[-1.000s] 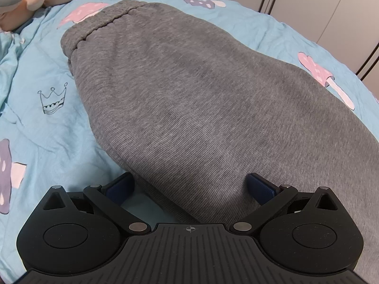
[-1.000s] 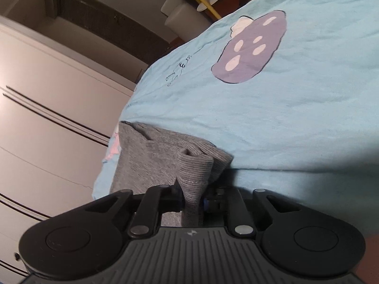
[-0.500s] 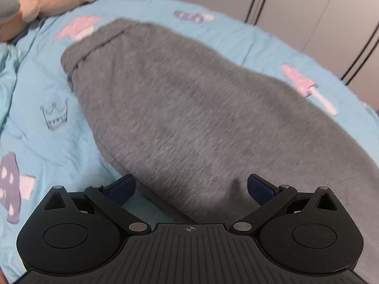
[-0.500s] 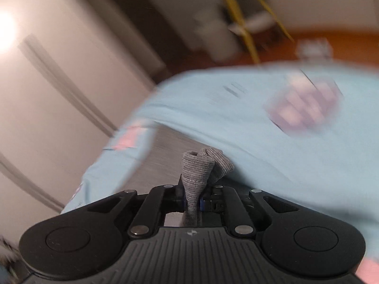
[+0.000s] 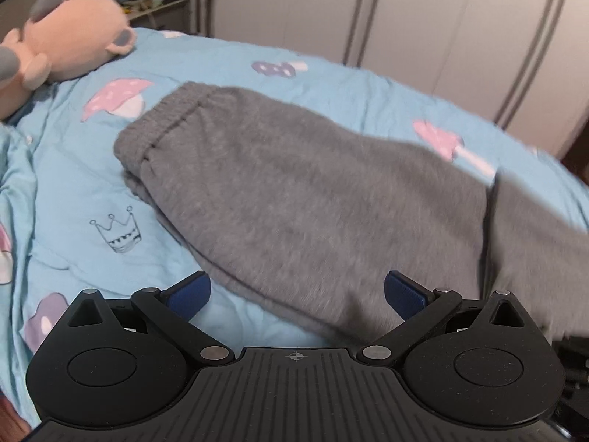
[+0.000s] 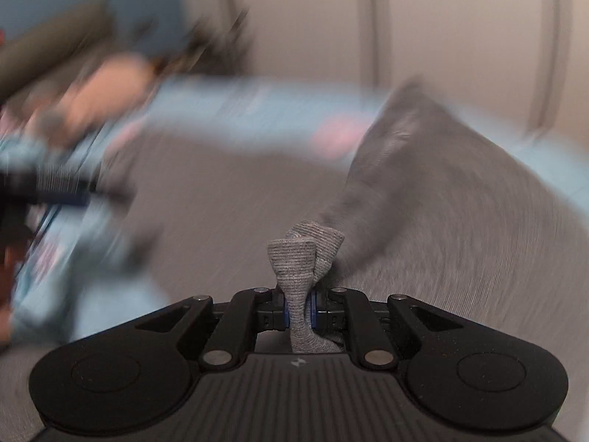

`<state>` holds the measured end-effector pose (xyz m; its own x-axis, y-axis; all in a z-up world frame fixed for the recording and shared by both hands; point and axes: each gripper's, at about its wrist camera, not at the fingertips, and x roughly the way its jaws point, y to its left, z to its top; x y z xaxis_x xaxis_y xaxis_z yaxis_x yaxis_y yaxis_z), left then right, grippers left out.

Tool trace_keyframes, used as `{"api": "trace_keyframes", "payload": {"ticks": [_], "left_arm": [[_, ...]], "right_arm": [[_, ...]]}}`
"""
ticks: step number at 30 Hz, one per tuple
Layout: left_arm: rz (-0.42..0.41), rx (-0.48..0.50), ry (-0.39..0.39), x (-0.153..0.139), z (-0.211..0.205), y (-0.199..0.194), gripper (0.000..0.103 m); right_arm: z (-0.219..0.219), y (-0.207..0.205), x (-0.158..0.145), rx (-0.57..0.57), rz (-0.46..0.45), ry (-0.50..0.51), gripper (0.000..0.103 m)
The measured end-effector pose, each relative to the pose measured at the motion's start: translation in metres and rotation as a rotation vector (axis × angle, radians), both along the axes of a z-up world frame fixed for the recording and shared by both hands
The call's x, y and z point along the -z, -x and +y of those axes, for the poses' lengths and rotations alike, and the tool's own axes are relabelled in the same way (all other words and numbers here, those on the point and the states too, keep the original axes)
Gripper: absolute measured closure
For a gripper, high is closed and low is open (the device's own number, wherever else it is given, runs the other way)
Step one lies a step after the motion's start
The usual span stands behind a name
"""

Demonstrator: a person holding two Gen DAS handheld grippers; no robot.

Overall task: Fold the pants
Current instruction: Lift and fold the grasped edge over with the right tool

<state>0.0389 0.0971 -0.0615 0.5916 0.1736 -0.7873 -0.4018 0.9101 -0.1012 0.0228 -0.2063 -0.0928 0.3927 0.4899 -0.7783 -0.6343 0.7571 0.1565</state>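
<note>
Grey pants [image 5: 294,191] laid flat across bed [image 5: 66,184], waistband toward plush toy [image 5: 70,37]. Right gripper [image 6: 299,311] pinching bunched cuff, jaws easing apart, leg end carried over for folding. Left gripper [image 5: 294,294] gaping, empty, above near edge.

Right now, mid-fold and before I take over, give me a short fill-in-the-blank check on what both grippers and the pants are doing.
1. The right gripper pinches a bunched end of the ____ pants, though its jaws are just starting to open.
2. The left gripper is ____, with nothing between its pads.
3. The pants lie on a ____ bedsheet printed with mushrooms.
4. The plush toy rests beyond the ____ end of the pants.

Missing words: grey; open; light blue; waistband
</note>
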Motion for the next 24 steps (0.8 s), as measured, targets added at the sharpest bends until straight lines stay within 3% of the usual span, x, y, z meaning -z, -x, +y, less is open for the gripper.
{"api": "trace_keyframes", "payload": {"ticks": [1,3,5,7,9,11,16,18,20,24], "left_arm": [[0.004,0.028,-0.002,0.002,-0.004,-0.001,0.000],[0.001,0.072,0.006,0.006,-0.011,-0.003,0.000],[0.006,0.112,0.038,0.009,-0.023,-0.010,0.000],[0.009,0.169,0.073,0.009,-0.035,-0.016,0.000],[0.008,0.239,0.102,0.008,-0.048,-0.022,0.000],[0.005,0.294,0.138,0.007,-0.059,-0.027,0.000],[0.059,0.393,0.286,0.015,-0.086,-0.046,0.000],[0.101,0.428,0.327,0.020,-0.097,-0.056,0.000],[0.133,0.418,0.310,0.024,-0.106,-0.063,0.000],[0.147,0.439,0.366,0.024,-0.115,-0.066,0.000]], "right_arm": [[0.002,0.006,0.003,-0.007,-0.050,0.008,0.088],[-0.003,0.001,-0.003,0.002,-0.030,-0.031,0.085],[-0.015,-0.011,-0.011,0.051,0.060,-0.088,0.064],[-0.035,-0.011,-0.024,0.135,0.066,-0.168,0.023],[-0.069,0.009,-0.040,0.261,0.031,-0.286,0.009],[-0.108,0.017,-0.048,0.403,0.042,-0.418,0.008],[-0.221,0.059,-0.027,0.864,0.215,-0.748,0.008],[-0.242,0.073,-0.015,0.938,0.275,-0.855,0.010],[-0.252,0.079,-0.005,0.978,0.328,-0.868,0.011],[-0.236,0.074,-0.004,0.934,0.332,-0.825,0.034]]}}
